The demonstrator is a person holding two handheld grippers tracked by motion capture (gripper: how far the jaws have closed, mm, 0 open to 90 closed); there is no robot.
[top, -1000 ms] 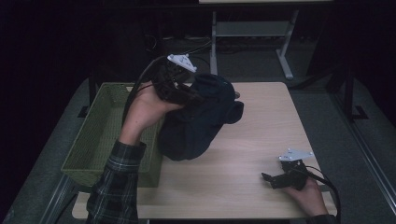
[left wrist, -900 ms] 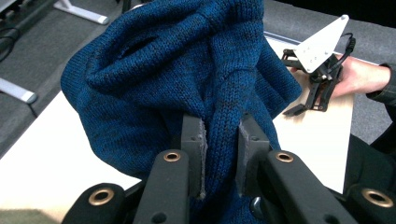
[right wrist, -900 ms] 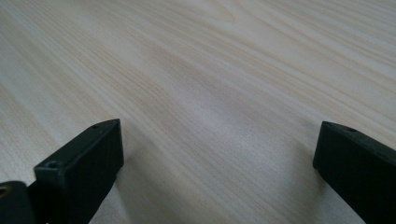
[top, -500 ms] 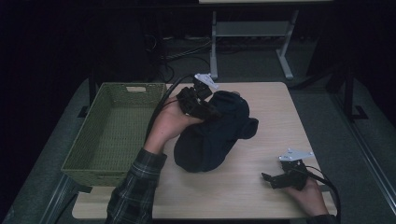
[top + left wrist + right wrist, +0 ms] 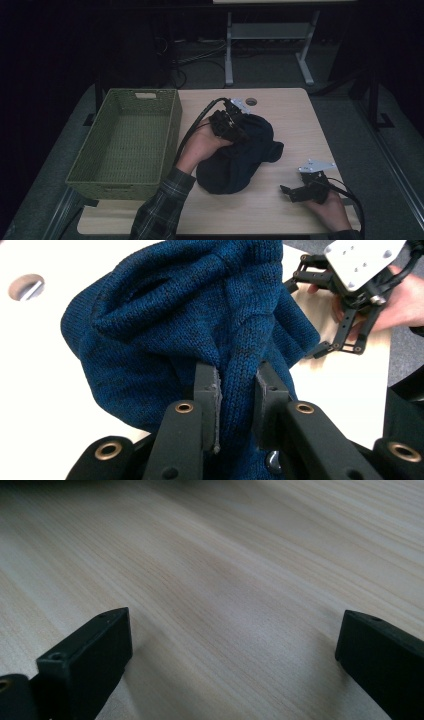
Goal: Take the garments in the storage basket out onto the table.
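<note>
The left hand-held gripper (image 5: 235, 405) is pinching a fold of the dark blue knitted garment (image 5: 200, 325), its 2 pads pressed against the fabric on either side of the ridge. Compared with the earlier frames, this hand-held gripper is now sitting lower and further toward the middle of the surface (image 5: 300, 115): a second ago it was holding the bundle up at the basket's edge, and now the garment (image 5: 240, 157) is slumping on the wood just right of the green woven basket (image 5: 125, 140), apart from it. That suggests the garment is being carried out of the basket and laid down on the surface, perhaps for spreading or folding, though the grip is not yet being let go.

The right hand-held gripper (image 5: 306, 189) is resting at the near right corner, its jaws spread wide over bare wood (image 5: 225, 605) with nothing between them, well apart from the garment; it is sitting where it was a second ago.

By count: 2 hand-held grippers, 1 garment, 1 basket with nothing visible inside, and 1 round cable hole (image 5: 251, 102) at the far edge.
</note>
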